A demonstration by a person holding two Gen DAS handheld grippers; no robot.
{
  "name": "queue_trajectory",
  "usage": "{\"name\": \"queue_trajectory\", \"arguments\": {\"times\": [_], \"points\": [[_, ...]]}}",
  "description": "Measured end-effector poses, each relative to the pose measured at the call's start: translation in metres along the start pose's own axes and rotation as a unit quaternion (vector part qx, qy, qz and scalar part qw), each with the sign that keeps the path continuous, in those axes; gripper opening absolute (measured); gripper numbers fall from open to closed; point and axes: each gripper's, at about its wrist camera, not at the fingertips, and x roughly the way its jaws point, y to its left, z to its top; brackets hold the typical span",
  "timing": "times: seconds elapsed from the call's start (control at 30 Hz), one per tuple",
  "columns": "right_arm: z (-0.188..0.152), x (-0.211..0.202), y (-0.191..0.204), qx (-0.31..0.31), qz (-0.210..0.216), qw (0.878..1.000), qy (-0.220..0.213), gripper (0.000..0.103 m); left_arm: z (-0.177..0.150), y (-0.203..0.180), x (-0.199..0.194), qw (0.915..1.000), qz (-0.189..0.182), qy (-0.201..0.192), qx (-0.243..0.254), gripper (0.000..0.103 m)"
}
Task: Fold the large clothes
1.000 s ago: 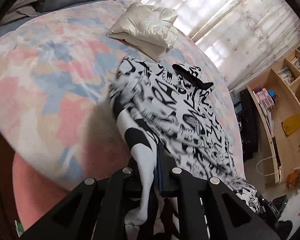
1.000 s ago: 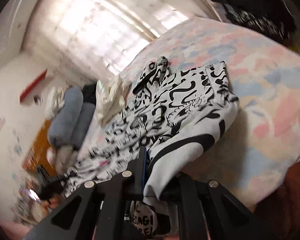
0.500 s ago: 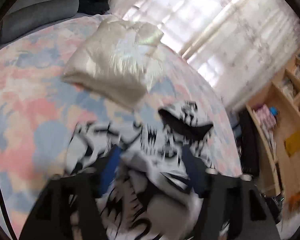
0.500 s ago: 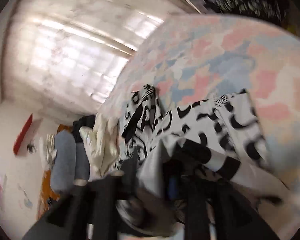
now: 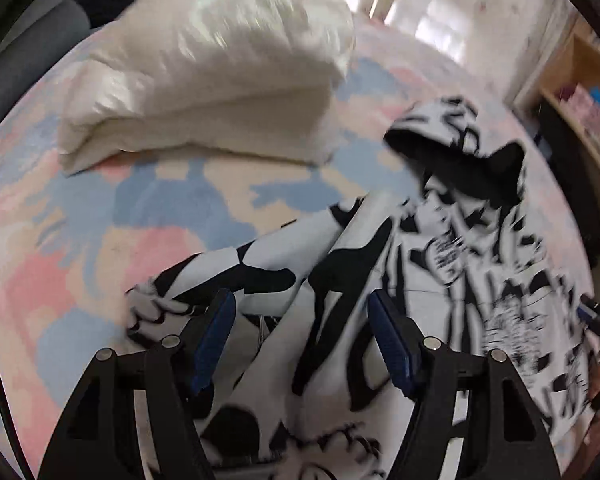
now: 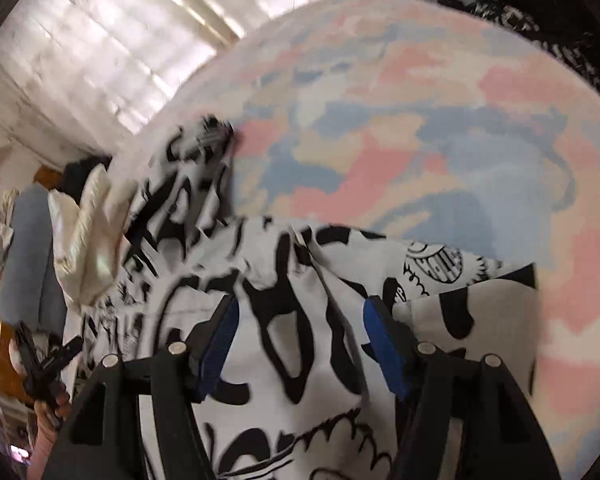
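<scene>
A black-and-white patterned hoodie (image 5: 452,272) lies on the pastel patchwork bedspread (image 5: 148,208), its hood (image 5: 456,152) at the far end. It also shows in the right wrist view (image 6: 300,300). My left gripper (image 5: 300,320) is open just above the folded-over fabric, jaws wide apart, holding nothing. My right gripper (image 6: 300,324) is open too, above the hoodie's folded part, holding nothing. The other gripper shows at the right edge of the left wrist view (image 5: 596,316) and at the left edge of the right wrist view (image 6: 44,364).
A folded cream puffy jacket (image 5: 216,72) lies on the bed just beyond the hoodie, also seen in the right wrist view (image 6: 88,236). Grey pillows (image 6: 28,256) lie at the head. A wooden shelf (image 5: 580,92) stands past the bed. Curtained windows (image 6: 140,28) are behind.
Both grippers carried the hoodie's lower part up over its body toward the hood, then opened and let the fabric go. It now lies folded on the bed.
</scene>
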Motion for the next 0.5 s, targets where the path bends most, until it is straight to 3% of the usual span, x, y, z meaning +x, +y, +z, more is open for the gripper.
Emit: {"name": "queue_trajectory", "arguments": {"times": [0.23,0.27,0.3,0.33,0.37,0.4,0.5], "points": [[0.000,0.031,0.020,-0.068,-0.034,0.997,0.006,0.065,0.005,-0.012,0.031,0.9995,-0.007,0.011,0.030,0.067],[-0.001,0.034,0.023,-0.080,-0.042,0.996,0.003,0.064,0.005,-0.016,0.032,0.9993,0.000,0.009,0.036,0.063],[-0.002,0.036,0.027,-0.092,-0.048,0.995,0.000,0.054,0.005,-0.020,0.032,0.9990,0.002,0.005,0.045,0.053],[-0.005,0.036,0.032,-0.108,-0.054,0.993,-0.004,0.033,0.004,-0.026,0.031,0.9981,-0.008,0.001,0.060,0.029],[-0.008,0.035,0.037,-0.122,-0.070,0.990,-0.011,0.024,0.002,-0.034,0.029,0.9973,0.010,-0.008,0.073,0.025],[-0.011,0.030,0.041,-0.129,-0.081,0.988,-0.022,0.005,0.000,-0.040,0.025,0.9956,0.036,-0.022,0.084,0.020],[-0.018,0.003,0.048,-0.126,-0.091,0.985,-0.075,0.002,-0.004,-0.055,0.007,0.9899,0.082,-0.061,0.098,0.013]]}}
